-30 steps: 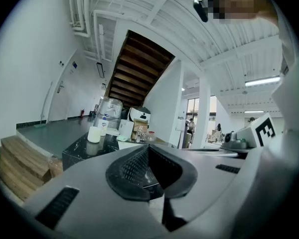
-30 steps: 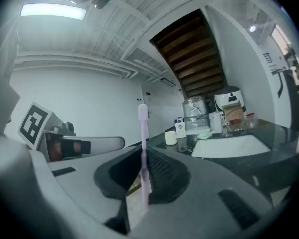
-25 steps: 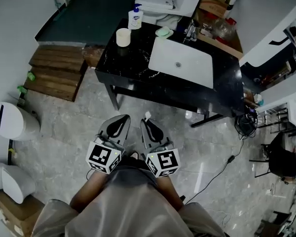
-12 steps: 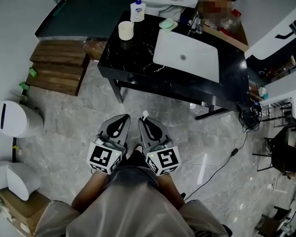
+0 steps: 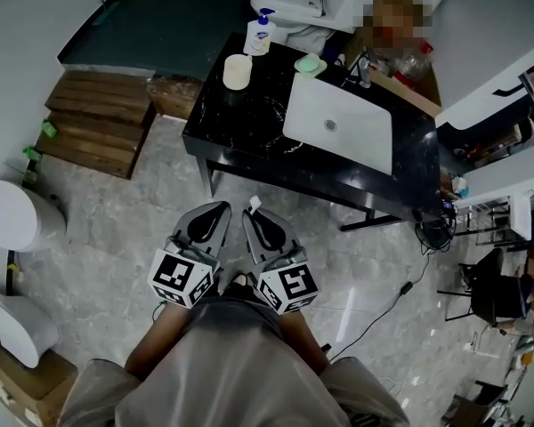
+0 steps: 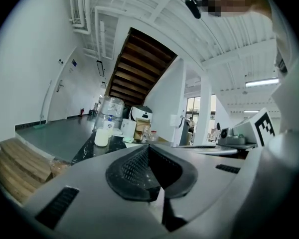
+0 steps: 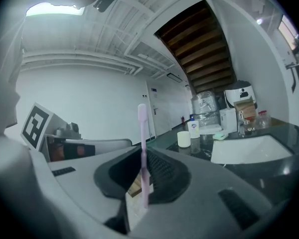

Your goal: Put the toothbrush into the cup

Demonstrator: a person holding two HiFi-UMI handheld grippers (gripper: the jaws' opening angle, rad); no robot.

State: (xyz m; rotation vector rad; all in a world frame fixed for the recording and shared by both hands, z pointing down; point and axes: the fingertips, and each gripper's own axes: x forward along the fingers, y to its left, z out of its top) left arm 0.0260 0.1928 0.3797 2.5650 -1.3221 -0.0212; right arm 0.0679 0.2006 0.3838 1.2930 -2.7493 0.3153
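Note:
A cream cup [image 5: 238, 71] stands on the far left part of the black counter [image 5: 240, 123]; it also shows as the cup [image 6: 102, 137] and the cup [image 7: 184, 139] in the two gripper views. My right gripper [image 5: 254, 216] is shut on a pale pink toothbrush [image 7: 142, 153], which stands upright between the jaws with its head [image 5: 254, 205] poking past the tips. Beside it, my left gripper [image 5: 215, 213] is shut with nothing in it, as the left gripper [image 6: 148, 151] view confirms. Both are held close to the person's body, well short of the counter.
A white sink basin [image 5: 343, 123] fills the counter's right half. A soap bottle [image 5: 261, 36] and a green soap dish [image 5: 309, 63] stand behind the cup. Wooden steps [image 5: 98, 123] and a white bin [image 5: 18, 216] are at left; a cable [image 5: 383, 314] crosses the floor at right.
The view has shifted, so the counter now sits a little lower and further right in the head view. Both grippers stay side by side, shut, with the toothbrush still held.

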